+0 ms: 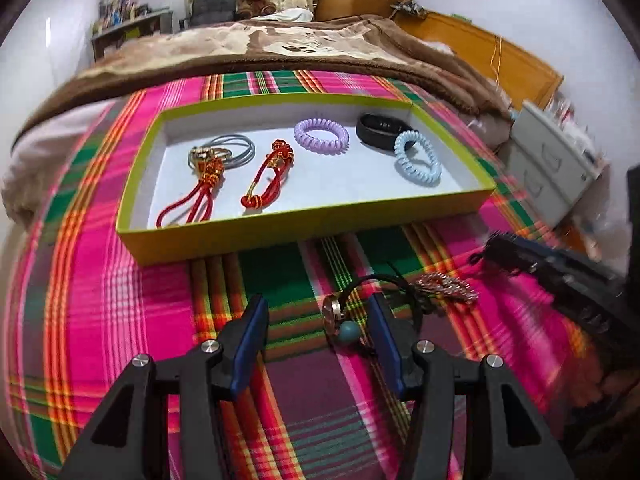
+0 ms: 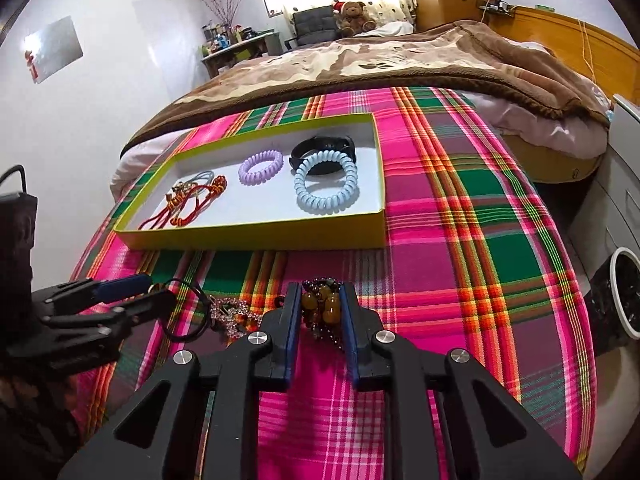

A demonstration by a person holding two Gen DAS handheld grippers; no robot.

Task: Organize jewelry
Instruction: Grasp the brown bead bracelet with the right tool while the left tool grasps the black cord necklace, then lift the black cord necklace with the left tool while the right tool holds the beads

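A shallow yellow-green box [image 1: 280, 232] [image 2: 256, 236] on the plaid cloth holds two red cord bracelets [image 1: 268, 178], a grey bangle [image 1: 236, 148], a purple coil tie [image 1: 321, 136] [image 2: 261, 167], a light blue coil tie [image 1: 418, 162] [image 2: 326, 187] and a black band [image 1: 380, 130]. My left gripper [image 1: 320, 320] is open over the cloth, with a black cord necklace with a round pendant and teal bead [image 1: 340, 320] by its right finger. A pink crystal bracelet [image 1: 444, 290] [image 2: 232, 312] lies nearby. My right gripper [image 2: 320, 308] is shut on an amber bead bracelet [image 2: 322, 306].
The plaid cloth [image 2: 460, 220] covers a bed with a brown blanket [image 1: 280, 48] behind it. A white drawer cabinet [image 1: 556, 160] and a bin [image 2: 624, 296] stand to the right. My left gripper also shows in the right wrist view [image 2: 132, 292].
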